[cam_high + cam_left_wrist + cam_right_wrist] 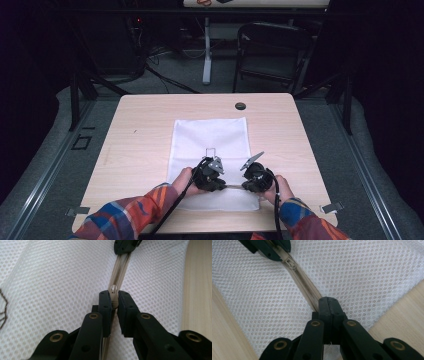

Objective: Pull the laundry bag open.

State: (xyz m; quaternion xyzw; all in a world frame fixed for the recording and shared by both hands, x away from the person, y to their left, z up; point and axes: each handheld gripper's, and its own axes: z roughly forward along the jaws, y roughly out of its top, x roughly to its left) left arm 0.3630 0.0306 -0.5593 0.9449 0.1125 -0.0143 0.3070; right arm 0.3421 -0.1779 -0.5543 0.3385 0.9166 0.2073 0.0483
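Observation:
A white mesh bag (210,135) lies flat on the table, with a beige zipper (304,287) running across its near end. My left gripper (114,297) is shut on the zipper's pull tab (114,289), which stands between its pads. My right gripper (329,302) is shut on the zipper tape, with its jaws pressed tight together. In the high view the left gripper (223,185) and the right gripper (244,185) face each other, tips close, over the bag's near end. In the right gripper view the slider (291,264) sits just in front of the left gripper's jaws.
The wooden table (140,135) has bare wood on both sides of the bag and a round cable hole (240,106) at the far edge. A small dark wire loop (211,150) lies on the bag. A chair (272,47) stands beyond the table.

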